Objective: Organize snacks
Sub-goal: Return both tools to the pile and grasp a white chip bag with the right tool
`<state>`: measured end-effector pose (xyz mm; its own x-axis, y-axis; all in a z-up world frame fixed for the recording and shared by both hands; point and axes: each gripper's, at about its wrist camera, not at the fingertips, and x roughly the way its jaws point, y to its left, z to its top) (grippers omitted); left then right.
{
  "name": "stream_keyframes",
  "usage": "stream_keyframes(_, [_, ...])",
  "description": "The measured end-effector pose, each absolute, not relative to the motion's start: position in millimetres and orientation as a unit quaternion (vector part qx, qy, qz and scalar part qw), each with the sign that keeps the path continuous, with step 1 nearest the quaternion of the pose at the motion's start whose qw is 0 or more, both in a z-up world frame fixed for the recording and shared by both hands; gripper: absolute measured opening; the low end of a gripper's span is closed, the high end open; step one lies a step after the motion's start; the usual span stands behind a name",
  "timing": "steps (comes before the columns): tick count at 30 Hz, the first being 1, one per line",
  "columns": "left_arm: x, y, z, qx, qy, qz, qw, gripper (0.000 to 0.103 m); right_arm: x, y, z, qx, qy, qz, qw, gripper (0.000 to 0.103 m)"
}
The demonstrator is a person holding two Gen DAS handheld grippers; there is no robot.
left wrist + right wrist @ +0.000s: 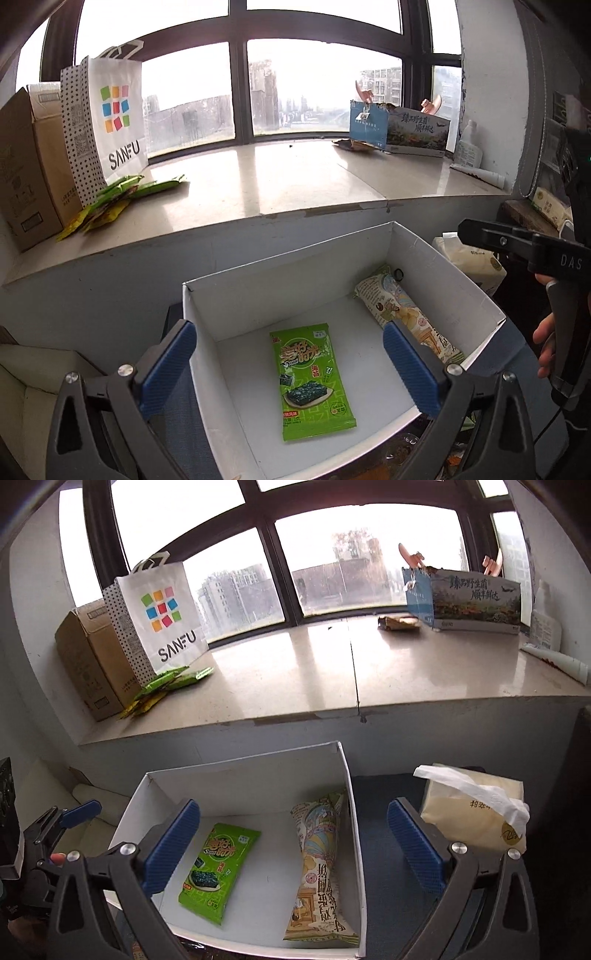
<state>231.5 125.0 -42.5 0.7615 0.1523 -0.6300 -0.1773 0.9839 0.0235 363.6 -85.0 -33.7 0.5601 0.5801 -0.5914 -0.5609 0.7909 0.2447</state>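
A white open box [288, 291] [243, 779] stands below the window ledge. On its floor lies a green seaweed snack packet [312, 380] [218, 867], flat and label up. A long cream chip bag [402, 314] [321, 871] rests along the box's right wall. My left gripper [291, 363] hovers over the box with its blue pads spread wide and nothing between them. Over the box's right side, my right gripper [293, 843] is open too and holds nothing. A pile of green and yellow snack packets [114, 203] [162, 686] lies on the ledge at left.
On the marble ledge [277, 184] [332, 672] stand a white SANFU paper bag [107, 122] [159, 616], a brown carton [26, 166] [88, 657] and a printed box [402, 127] [469, 602]. A tissue pack [476, 808] lies right of the white box.
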Motion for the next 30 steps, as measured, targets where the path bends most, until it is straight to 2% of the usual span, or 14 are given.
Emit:
stream_keyframes(4, [198,124,-31,-0.059,0.339,0.062,0.937,0.103,338,-93,-20,-0.019,0.321,0.340,0.884,0.103])
stream_keyframes(9, [136,104,-17,-0.061,0.307,0.058,0.948,0.103,289,-116,-7,-0.014,0.314,0.394,0.864,0.103])
stream_keyframes(16, [46,75,-26,-0.077,0.281,0.059,0.955,0.103,191,-167,0,-0.036,0.250,0.414,0.875,0.103])
stream_keyframes(24, [-2,62,-42,-0.118,0.284,0.052,0.950,0.103,125,-224,-33,-0.019,0.284,0.410,0.866,0.103])
stream_keyframes(30, [-8,57,-45,-0.125,0.287,0.039,0.949,0.103,113,-236,-51,-0.009,0.312,0.405,0.859,0.103])
